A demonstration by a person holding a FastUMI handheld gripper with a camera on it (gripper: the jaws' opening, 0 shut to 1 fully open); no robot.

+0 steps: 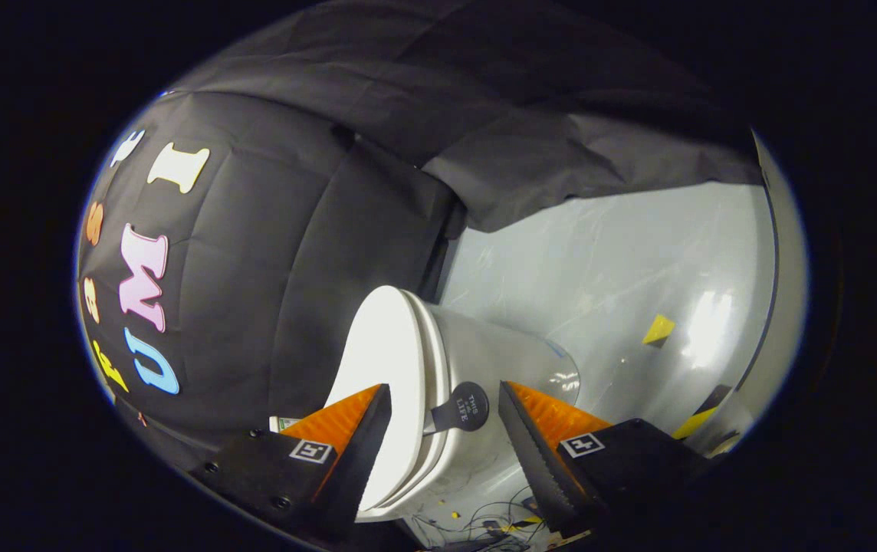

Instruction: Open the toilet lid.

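Here, tongs (445,418) rolled sideways, spread wide and empty, toilet lid (385,360) seemingly shut, its dark tab (463,409) between the fingers.

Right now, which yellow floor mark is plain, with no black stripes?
The lone diamond-shaped mark beyond the open hand-held gripper; the tape strip beside its finger is striped yellow-black.
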